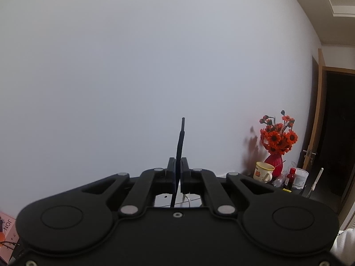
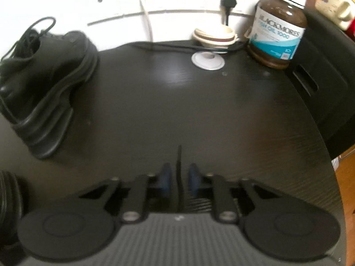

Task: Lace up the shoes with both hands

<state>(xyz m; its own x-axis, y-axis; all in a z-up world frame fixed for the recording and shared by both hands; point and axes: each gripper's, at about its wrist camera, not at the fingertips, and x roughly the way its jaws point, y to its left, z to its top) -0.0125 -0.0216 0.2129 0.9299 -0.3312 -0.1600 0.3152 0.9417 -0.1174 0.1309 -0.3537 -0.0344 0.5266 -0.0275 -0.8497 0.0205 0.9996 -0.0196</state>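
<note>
In the left wrist view my left gripper [image 1: 178, 161] is shut on a black shoelace [image 1: 180, 133], whose stiff tip sticks up above the fingers against a white wall. In the blurred right wrist view my right gripper [image 2: 179, 168] points down at the dark table [image 2: 166, 102]. It is shut on a thin black lace end [image 2: 179, 155] that stands between its blue-padded fingers. A black chunky-soled shoe [image 2: 44, 84] with loose laces sits on the table, far left of the right gripper. The edge of a second black shoe [image 2: 8, 199] shows at the lower left.
A brown fish-oil bottle [image 2: 277, 28], stacked bowls [image 2: 214, 36] and a round cable cap [image 2: 208, 61] stand at the table's back. A black chair back [image 2: 321, 77] is at right. A cream mug [image 1: 263, 171], a red vase of flowers [image 1: 277, 141] and small jars sit near a doorway [image 1: 332, 133].
</note>
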